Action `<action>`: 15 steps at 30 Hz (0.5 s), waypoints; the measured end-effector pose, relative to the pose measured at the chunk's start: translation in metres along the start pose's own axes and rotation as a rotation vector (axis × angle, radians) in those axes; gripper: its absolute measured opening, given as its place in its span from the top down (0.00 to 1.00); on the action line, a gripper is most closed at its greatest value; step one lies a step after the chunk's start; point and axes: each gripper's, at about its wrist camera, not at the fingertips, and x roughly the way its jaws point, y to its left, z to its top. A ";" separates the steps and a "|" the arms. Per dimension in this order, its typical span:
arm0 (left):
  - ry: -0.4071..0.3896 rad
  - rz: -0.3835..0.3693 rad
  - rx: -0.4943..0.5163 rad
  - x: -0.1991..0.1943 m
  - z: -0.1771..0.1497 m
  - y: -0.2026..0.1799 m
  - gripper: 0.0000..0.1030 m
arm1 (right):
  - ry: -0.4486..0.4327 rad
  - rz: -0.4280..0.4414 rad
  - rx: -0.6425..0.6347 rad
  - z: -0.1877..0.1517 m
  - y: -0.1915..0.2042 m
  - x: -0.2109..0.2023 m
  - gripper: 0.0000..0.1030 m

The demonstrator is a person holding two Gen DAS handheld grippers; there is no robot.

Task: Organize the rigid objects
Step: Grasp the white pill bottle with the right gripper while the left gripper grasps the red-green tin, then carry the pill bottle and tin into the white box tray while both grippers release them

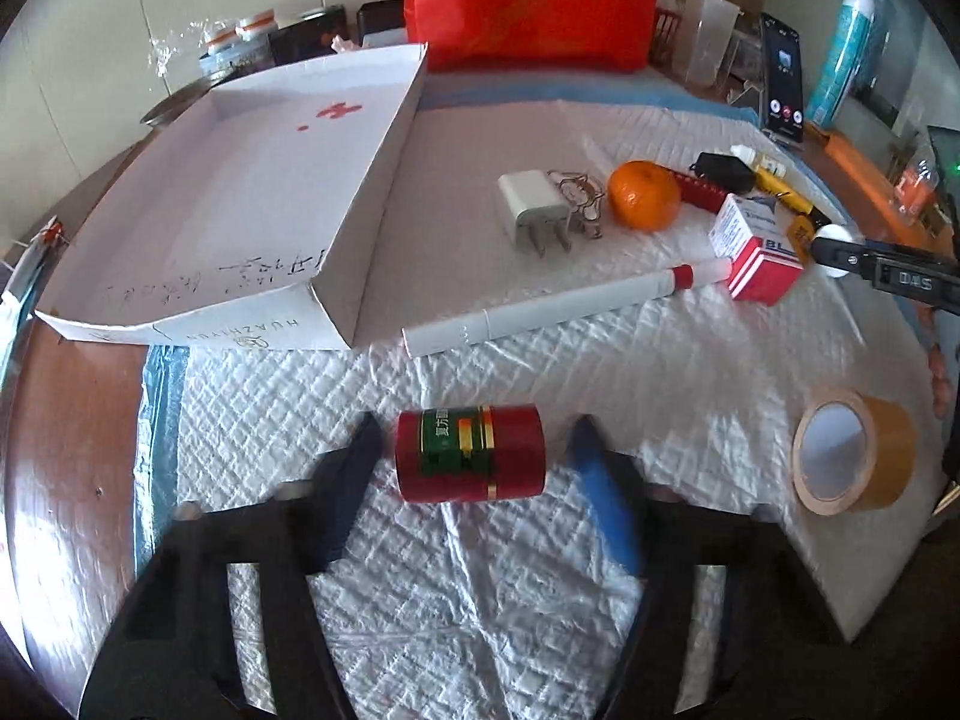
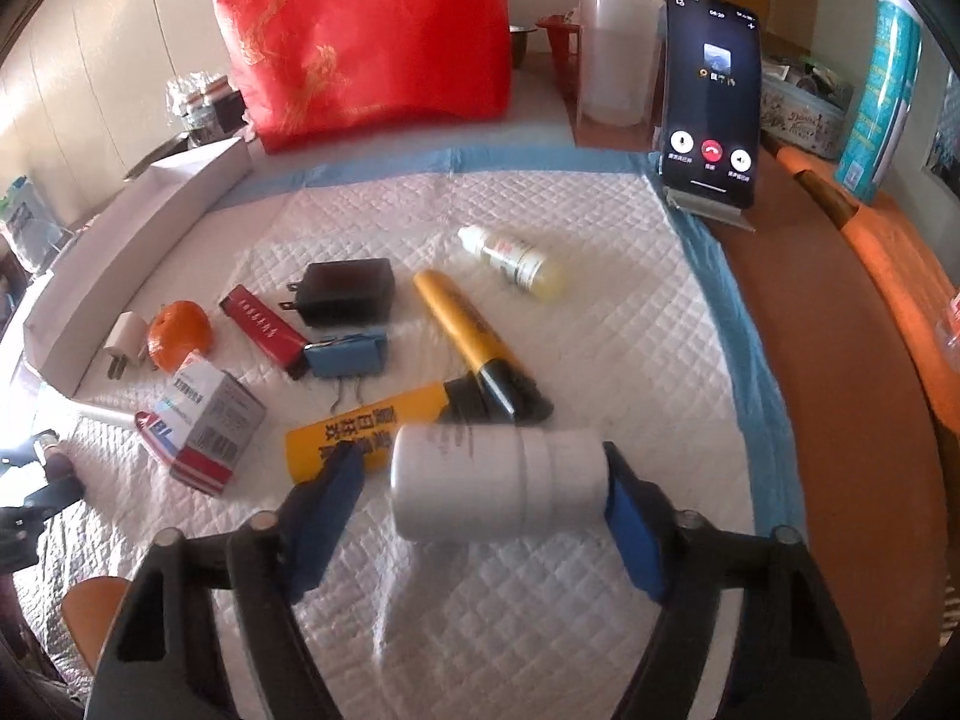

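Observation:
My left gripper (image 1: 474, 456) is open around a red canister with a green label (image 1: 469, 455) lying on its side on the quilted mat; gaps show on both sides. My right gripper (image 2: 480, 480) brackets a white bottle (image 2: 498, 483) lying on its side; the right pad touches it and a small gap shows on the left. A white open cardboard box (image 1: 240, 204) with a red cross lies at the left. It also shows in the right wrist view (image 2: 132, 240).
On the mat lie a white tube (image 1: 564, 306), white charger (image 1: 534, 210), orange (image 1: 645, 195), red-and-white medicine box (image 1: 756, 252), tape roll (image 1: 852, 450), black charger (image 2: 348, 291), blue binder clip (image 2: 348, 357), yellow markers (image 2: 468, 330), dropper bottle (image 2: 516, 261). A phone (image 2: 708, 108) and red bag (image 2: 360, 36) stand behind.

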 end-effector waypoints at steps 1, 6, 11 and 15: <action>-0.001 -0.003 -0.005 0.000 0.000 0.001 0.61 | -0.001 -0.002 -0.006 -0.001 0.000 0.000 0.42; -0.016 -0.017 -0.036 -0.006 -0.003 0.009 0.61 | -0.012 0.013 0.020 -0.004 -0.006 -0.005 0.42; -0.071 -0.009 -0.065 -0.022 0.003 0.016 0.61 | -0.060 0.008 0.065 0.001 -0.018 -0.023 0.42; -0.131 0.009 -0.087 -0.039 0.012 0.025 0.61 | -0.115 0.009 0.080 0.009 -0.021 -0.039 0.42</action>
